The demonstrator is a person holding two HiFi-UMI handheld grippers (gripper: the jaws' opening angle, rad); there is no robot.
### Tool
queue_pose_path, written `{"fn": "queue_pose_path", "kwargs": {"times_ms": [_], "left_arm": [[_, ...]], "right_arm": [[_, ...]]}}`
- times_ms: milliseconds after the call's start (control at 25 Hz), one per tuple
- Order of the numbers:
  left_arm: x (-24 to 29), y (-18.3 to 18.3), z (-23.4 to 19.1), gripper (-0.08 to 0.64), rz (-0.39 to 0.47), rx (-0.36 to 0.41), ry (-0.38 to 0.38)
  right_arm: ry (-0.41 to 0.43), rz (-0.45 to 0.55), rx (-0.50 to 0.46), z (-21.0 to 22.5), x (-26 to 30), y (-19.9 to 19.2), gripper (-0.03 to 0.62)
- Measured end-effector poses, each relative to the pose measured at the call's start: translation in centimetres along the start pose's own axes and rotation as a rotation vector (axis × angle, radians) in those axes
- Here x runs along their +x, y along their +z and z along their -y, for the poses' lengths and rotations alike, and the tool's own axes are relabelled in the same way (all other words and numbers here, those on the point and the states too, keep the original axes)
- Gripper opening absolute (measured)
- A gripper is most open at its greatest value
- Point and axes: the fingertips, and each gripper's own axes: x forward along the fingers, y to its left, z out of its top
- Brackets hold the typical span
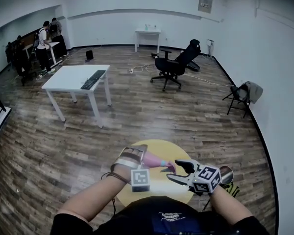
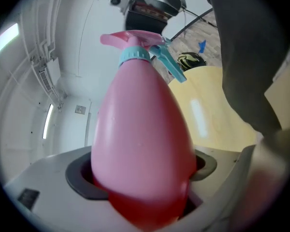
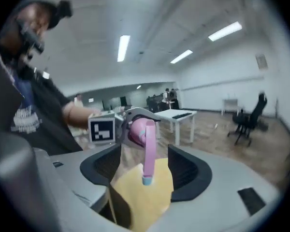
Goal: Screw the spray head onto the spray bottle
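Observation:
My left gripper [image 1: 139,159] is shut on the body of a pink spray bottle [image 2: 142,129], which lies nearly level and points toward the right gripper. A pink spray head [image 2: 130,38] with a teal collar [image 2: 134,55] and teal trigger sits on the bottle's neck. Over a round yellow table [image 1: 159,182], my right gripper [image 1: 184,172] faces the bottle's top. In the right gripper view the spray head [image 3: 148,146] stands between the open jaws, with a gap to each pad. The left gripper's marker cube [image 3: 102,130] shows behind it.
A white table [image 1: 71,77] with a black keyboard stands on the wooden floor ahead to the left. A black office chair [image 1: 174,65] and a folding chair [image 1: 242,96] stand to the right. People [image 1: 43,45] work at desks far left. Cables lie near the office chair.

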Motion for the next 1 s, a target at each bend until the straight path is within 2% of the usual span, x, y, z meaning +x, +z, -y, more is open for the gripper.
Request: {"fn": "queue_pose_path", "kwargs": {"times_ms": [80,120,160,200,280,320,400,440,520,680,720,760,800,840,880,920,960,1000], "left_arm": [[-0.1,-0.9,-0.6,0.480,-0.028,0.039,0.038],[-0.1,-1.0,-0.8,0.480,-0.033,0.070,0.061],[-0.2,-0.8,-1.0,0.480,-0.029,0.100,0.081],[-0.3,-0.4,-1.3,0.481,-0.016,0.121,0.101],[-0.6,1.1,-1.9,0.481,0.034,0.121,0.140],[-0.8,1.8,-2.1,0.481,0.063,0.100,0.145],[-1.2,2.6,-2.4,0.480,0.096,0.050,0.133],[-1.4,2.5,-2.8,0.480,0.091,0.040,0.142],[-1.6,2.4,-4.1,0.480,0.053,0.057,0.220],[-0.5,2.1,-3.9,0.477,-0.009,0.044,0.258],[-0.3,2.1,-3.6,0.479,0.007,0.021,0.241],[0.0,2.0,-2.9,0.479,0.029,-0.002,0.197],[0.3,1.8,-2.2,0.479,0.046,-0.019,0.139],[0.4,1.6,-1.6,0.480,0.053,-0.030,0.083],[0.5,1.3,-1.2,0.480,0.050,-0.036,0.040],[0.6,0.9,-1.0,0.480,0.045,-0.037,0.011],[0.6,0.6,-0.8,0.480,0.044,-0.036,-0.009],[0.6,0.2,-0.5,0.480,0.050,-0.031,-0.027]], "right_arm": [[-0.124,-0.116,-0.436,0.1,-0.6,-0.7,0.313],[-0.147,-0.180,-0.577,0.1,-0.3,-1.4,0.313],[-0.135,-0.224,-0.623,-0.1,0.3,-2.2,0.313],[-0.100,-0.241,-0.589,-0.4,1.0,-2.7,0.311],[-0.020,-0.203,-0.394,-1.0,2.0,-2.7,0.259],[0.018,-0.162,-0.264,-1.0,2.0,-2.3,0.104],[0.113,-0.057,0.028,-0.9,1.2,-0.9,0.046],[0.157,-0.013,0.150,-0.7,0.9,-0.3,0.049],[0.227,0.038,0.353,-0.4,0.5,0.2,0.060],[0.373,0.237,0.947,0.5,0.9,0.3,0.062],[0.381,0.281,1.016,0.6,1.2,0.4,0.074],[0.369,0.299,1.001,0.5,1.4,0.6,0.080],[0.336,0.286,0.905,0.4,1.5,0.7,0.089],[0.284,0.247,0.743,0.3,1.3,0.9,0.089],[0.220,0.199,0.539,0.3,0.7,0.9,0.164],[0.151,0.148,0.308,0.2,0.0,0.7,0.273],[0.087,0.098,0.053,0.2,-0.8,0.4,0.356],[0.035,0.052,-0.214,0.0,-1.4,-0.1,0.389]]}}
